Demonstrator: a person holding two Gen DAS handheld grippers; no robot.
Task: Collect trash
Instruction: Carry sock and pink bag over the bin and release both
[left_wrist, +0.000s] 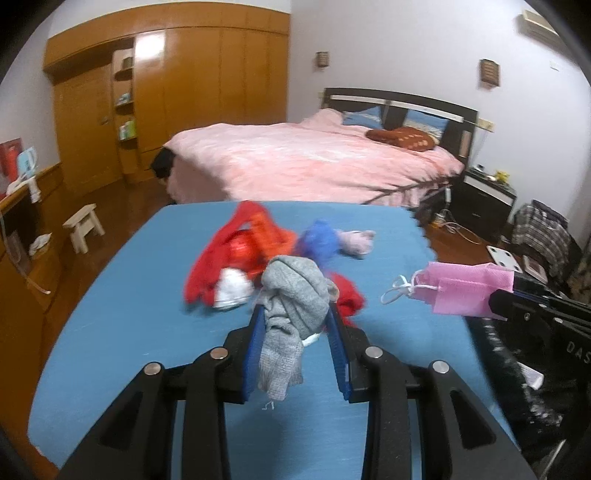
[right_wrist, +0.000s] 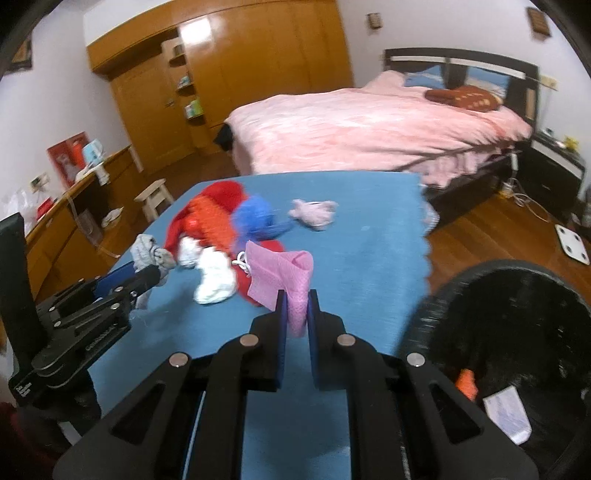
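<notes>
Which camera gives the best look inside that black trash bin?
The right wrist view: the black trash bin opens toward the camera, showing white paper and an orange scrap inside. The left wrist view catches only its blurred rim, behind the right gripper.

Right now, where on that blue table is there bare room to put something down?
The blue table is bare along its right side, between the pile and the scalloped edge by the bin, and along the near edge under both grippers. The far middle is crowded: red cloth, blue ball, white rag, pink scrap.
</notes>
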